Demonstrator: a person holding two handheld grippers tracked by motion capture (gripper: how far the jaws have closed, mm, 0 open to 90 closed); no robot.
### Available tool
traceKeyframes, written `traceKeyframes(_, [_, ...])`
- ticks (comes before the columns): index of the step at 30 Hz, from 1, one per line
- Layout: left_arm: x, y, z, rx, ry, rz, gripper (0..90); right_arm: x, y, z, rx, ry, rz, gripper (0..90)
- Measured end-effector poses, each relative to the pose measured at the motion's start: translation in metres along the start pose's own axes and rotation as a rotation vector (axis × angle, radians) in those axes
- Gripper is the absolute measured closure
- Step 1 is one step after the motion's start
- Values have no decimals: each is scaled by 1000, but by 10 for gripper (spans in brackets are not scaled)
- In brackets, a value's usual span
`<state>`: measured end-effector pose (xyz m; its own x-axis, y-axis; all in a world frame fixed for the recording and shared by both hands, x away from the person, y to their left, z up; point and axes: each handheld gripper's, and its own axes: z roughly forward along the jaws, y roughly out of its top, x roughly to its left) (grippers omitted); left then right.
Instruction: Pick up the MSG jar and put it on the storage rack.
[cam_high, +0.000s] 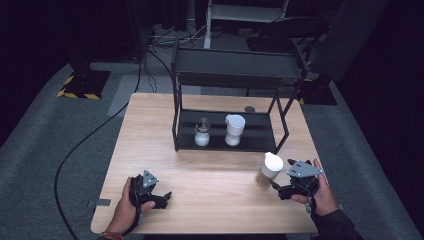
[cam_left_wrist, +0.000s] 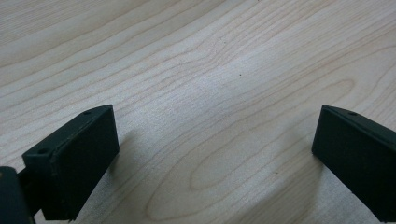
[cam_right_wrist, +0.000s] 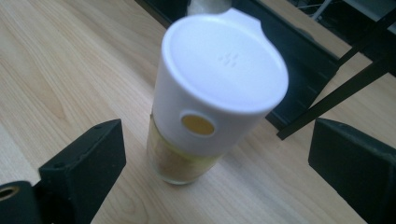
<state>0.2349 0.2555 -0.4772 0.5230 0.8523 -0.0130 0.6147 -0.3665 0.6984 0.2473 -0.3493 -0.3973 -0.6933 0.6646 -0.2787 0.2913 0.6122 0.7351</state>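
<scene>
Tongs on my right (cam_right_wrist: 217, 154) gape around the white-lidded glass jar (cam_right_wrist: 212, 98), ungripped; left tongs (cam_left_wrist: 215, 158) idle open over the pale wooden counter (cam_left_wrist: 210, 60). I judge everything remains.

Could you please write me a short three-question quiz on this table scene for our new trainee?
1. True or false: the right gripper is shut on the white-lidded jar.
2. How many containers stand on the lower shelf of the black rack? A) one B) two C) three
3. What lies between the open jaws of the left gripper?

Key: 1. False; its jaws stand apart on either side of the jar, not touching it. 2. B. 3. Bare wooden table.
</scene>
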Motion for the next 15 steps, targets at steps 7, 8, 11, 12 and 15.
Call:
traceKeyframes(7, [0, 0, 0, 0, 1, -1, 6, 3, -14, 6, 23, -7, 11, 40])
traceKeyframes(8, [0, 0, 0, 0, 1, -1, 6, 3, -16, 7, 27, -6, 18, 40])
traceKeyframes(11, [0, 0, 0, 0, 1, -1, 6, 3, -23, 12, 48, -12, 30, 40])
traceKeyframes(12, [0, 0, 0, 0, 1, -1, 6, 4, -24, 14, 56, -16, 25, 40])
traceKeyframes(15, [0, 0, 0, 0, 1, -1, 6, 2, -29, 18, 76, -19, 42, 40])
